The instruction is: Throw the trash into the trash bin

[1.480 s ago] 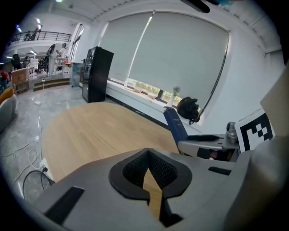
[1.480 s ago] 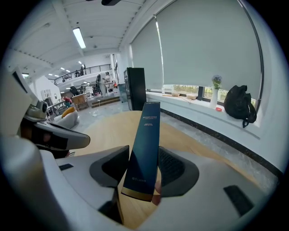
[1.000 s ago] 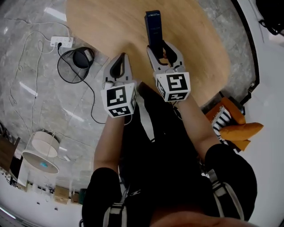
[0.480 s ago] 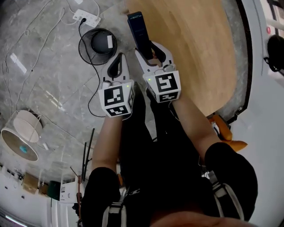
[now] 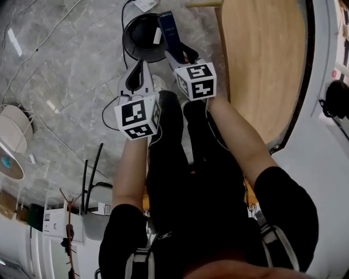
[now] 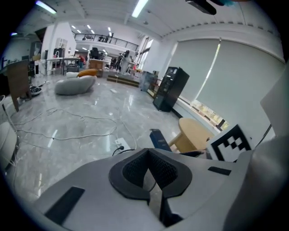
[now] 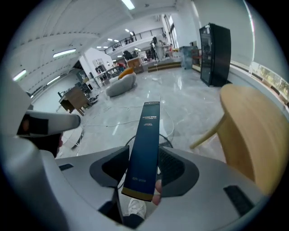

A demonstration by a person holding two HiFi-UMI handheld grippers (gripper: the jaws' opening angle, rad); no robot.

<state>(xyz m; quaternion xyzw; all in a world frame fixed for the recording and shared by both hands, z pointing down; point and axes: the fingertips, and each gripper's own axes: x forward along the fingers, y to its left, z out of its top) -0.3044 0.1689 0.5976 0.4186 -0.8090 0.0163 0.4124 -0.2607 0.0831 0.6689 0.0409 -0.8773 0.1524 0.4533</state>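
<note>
My right gripper is shut on a long dark blue box, which sticks out forward and reaches over the rim of the round black trash bin on the floor. In the right gripper view the box stands tilted between the pads of the right gripper. The left gripper hangs beside it, left of the box and short of the bin. Its pads meet with nothing between them, as the left gripper view shows at the left gripper. The box also shows there.
The wooden table lies to the right. A white power strip and cables lie on the marble floor beyond the bin. A white round lamp stands at far left. The person's legs fill the lower middle.
Both grippers have swung left, off the wooden table and over the floor. The box, still held, has come from above the tabletop to above the trash bin.
</note>
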